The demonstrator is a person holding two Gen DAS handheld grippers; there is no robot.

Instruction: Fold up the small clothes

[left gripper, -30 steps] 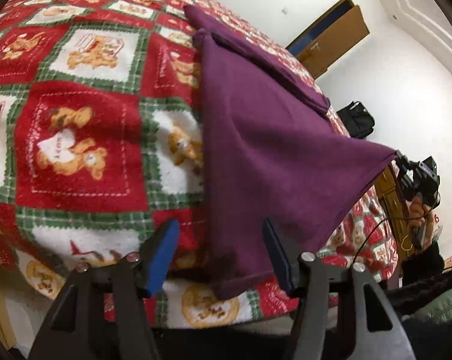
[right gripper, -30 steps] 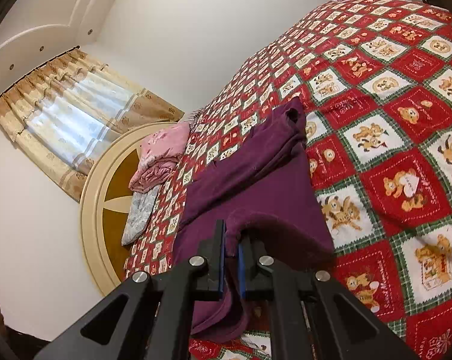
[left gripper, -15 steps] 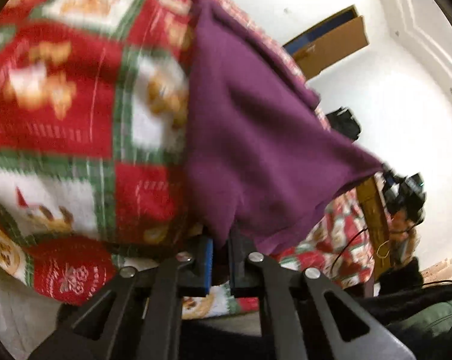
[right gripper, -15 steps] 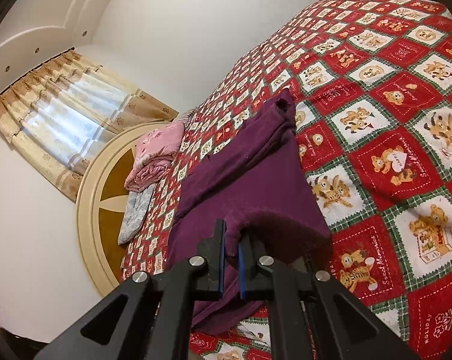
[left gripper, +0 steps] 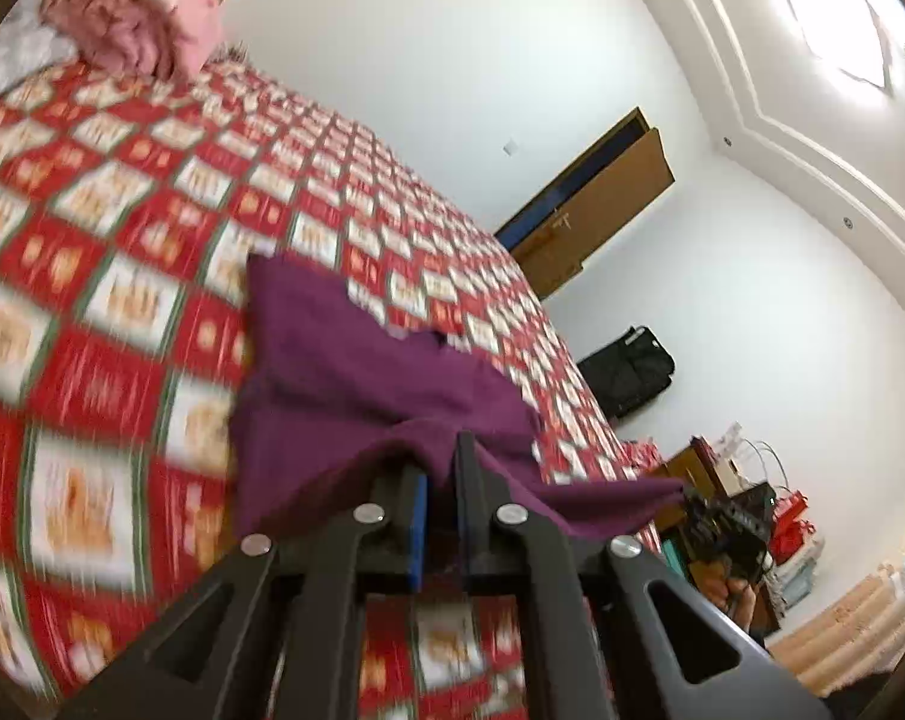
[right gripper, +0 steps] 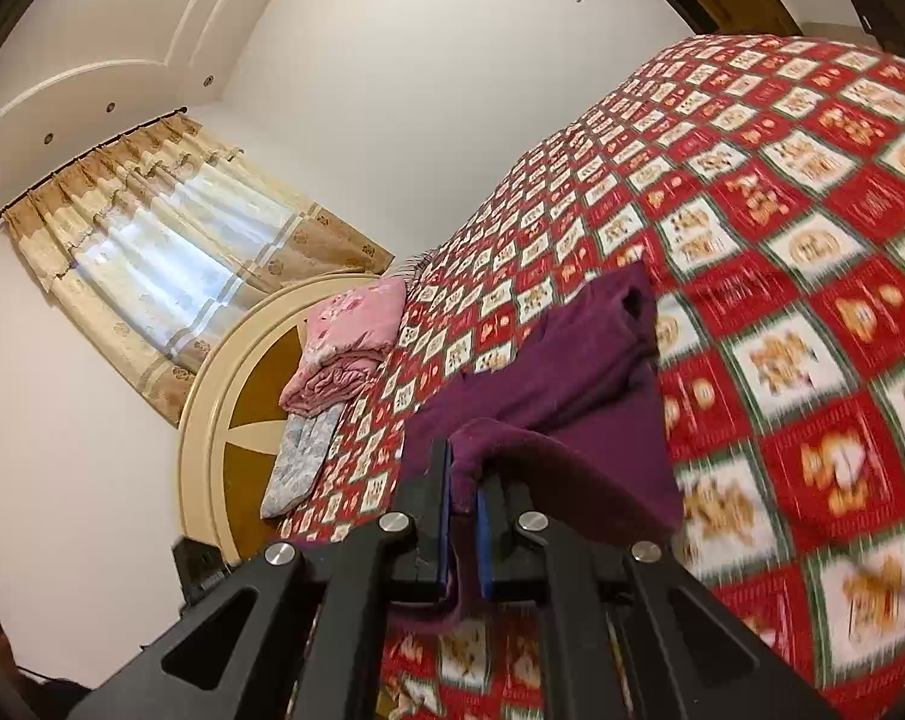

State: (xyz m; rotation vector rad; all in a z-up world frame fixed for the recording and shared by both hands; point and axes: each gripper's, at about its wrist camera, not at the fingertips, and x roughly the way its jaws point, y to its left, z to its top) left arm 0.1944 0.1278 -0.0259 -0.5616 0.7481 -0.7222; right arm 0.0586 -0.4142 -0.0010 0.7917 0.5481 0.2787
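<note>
A purple garment point(left gripper: 356, 372) lies on the red patchwork bedspread point(left gripper: 92, 276), its near hem lifted off the bed. My left gripper point(left gripper: 440, 468) is shut on one corner of that hem, the cloth draped over its blue pads. In the right wrist view the same purple garment point(right gripper: 572, 372) runs away from me, and my right gripper point(right gripper: 461, 480) is shut on the other near corner, fabric bunched between its pads. The far end of the garment rests folded on the bedspread point(right gripper: 812, 240).
Folded pink bedding point(right gripper: 344, 348) and a pale pillow point(right gripper: 302, 456) sit by the round headboard point(right gripper: 224, 396). A curtained window point(right gripper: 152, 252) is at left. A brown door point(left gripper: 590, 210), a black bag point(left gripper: 632, 366) and cluttered shelves point(left gripper: 752, 516) lie beyond the bed.
My left gripper closed on the near hem of the purple garment and rose with it. The right gripper, still clamped on its corner, lifted a little too.
</note>
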